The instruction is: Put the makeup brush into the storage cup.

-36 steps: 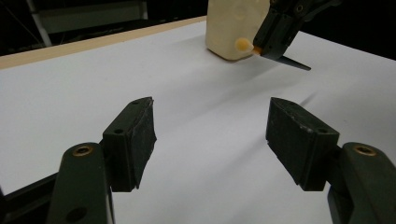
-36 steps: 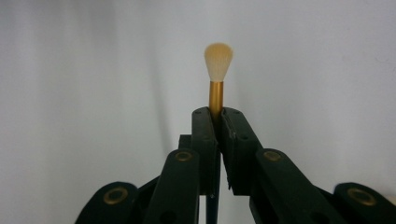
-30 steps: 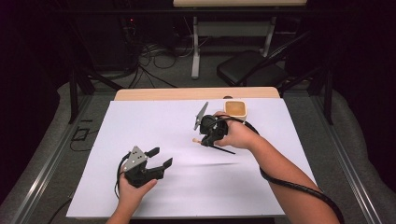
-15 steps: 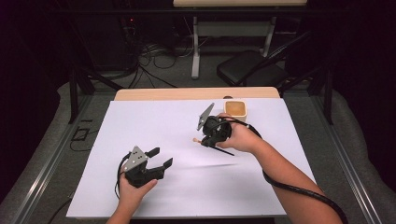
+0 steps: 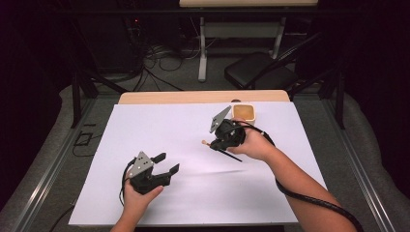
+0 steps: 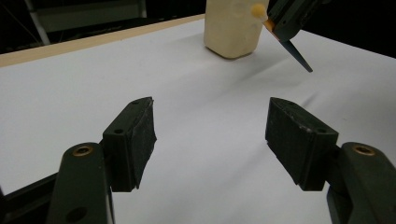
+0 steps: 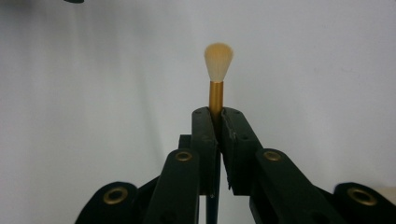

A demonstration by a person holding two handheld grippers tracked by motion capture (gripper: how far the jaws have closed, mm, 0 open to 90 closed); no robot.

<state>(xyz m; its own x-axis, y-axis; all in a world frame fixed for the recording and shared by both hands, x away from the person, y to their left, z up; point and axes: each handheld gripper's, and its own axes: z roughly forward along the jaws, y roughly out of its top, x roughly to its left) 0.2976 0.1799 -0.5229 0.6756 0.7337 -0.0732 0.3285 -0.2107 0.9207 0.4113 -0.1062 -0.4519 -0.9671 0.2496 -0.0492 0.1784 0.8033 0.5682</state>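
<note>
Item: brush [image 7: 218, 70], clamped at its gold collar in the closed right gripper [image 5: 218, 141], bristles at nine o'clock, above the white sheet [image 5: 169, 130]. Cup [image 5: 243, 112] at one o'clock. Left gripper [image 5: 164, 163] open, empty. Advice: keep the grip firm, dip gently.

I'm watching from high over the near edge, looking forward and down across the table [image 5: 145, 125]. My left gripper view is skimming low toward the container [image 6: 232, 28]; my right one is looking closely down at the sheet.
</note>
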